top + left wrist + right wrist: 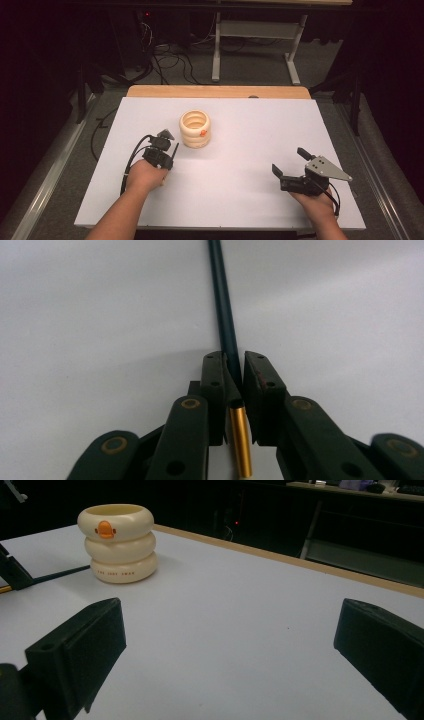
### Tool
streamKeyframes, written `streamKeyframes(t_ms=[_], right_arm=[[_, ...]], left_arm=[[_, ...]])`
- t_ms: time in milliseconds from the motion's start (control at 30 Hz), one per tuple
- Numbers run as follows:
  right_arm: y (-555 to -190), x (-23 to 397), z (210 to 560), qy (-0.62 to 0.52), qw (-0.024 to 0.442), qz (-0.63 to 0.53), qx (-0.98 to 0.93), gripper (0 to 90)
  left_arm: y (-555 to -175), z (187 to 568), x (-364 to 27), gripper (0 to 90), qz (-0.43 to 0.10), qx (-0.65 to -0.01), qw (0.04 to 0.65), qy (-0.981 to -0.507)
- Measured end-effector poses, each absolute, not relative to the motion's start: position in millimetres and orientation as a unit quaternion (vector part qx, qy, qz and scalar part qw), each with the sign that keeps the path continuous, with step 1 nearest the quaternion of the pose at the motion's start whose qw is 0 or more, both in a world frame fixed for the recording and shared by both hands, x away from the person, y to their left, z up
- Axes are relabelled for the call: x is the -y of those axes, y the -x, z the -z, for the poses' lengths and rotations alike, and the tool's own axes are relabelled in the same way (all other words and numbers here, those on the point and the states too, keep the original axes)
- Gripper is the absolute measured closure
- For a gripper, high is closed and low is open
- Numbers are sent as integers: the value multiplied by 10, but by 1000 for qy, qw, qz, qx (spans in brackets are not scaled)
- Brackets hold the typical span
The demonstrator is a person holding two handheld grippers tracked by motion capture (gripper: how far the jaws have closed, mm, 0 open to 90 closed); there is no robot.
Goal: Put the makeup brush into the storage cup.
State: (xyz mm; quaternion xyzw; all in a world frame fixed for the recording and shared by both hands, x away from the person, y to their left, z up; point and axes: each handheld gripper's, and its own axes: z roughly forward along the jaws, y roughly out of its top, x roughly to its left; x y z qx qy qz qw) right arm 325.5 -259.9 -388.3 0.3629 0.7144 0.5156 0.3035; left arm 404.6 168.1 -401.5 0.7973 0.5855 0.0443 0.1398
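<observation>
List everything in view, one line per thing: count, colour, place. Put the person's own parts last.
table: one, white top with a wooden far edge, centre of the high view.
holder: one, cream, shaped like three stacked rings with an orange mark, standing on the far left-centre of the table.
pencil: one, dark shaft with a gold band near its end, lying low along the table between the left gripper's jaws.
desk frame: one, pale grey, on the floor beyond the table.
cables: several, black, on the floor beyond the table.
left gripper: one, black, near the holder, shut on the pencil.
right gripper: one, black with a grey plate, near right, jaws open.
</observation>
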Motion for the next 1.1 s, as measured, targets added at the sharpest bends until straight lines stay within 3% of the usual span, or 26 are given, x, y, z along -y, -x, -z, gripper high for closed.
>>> streamKeyframes(t_ms=[1100], right_arm=[[-3270,2592,3897,-361,307,-510,-717,19]], left_arm=[[-3974,3913,-1735,832,-33,-521,135,-842]])
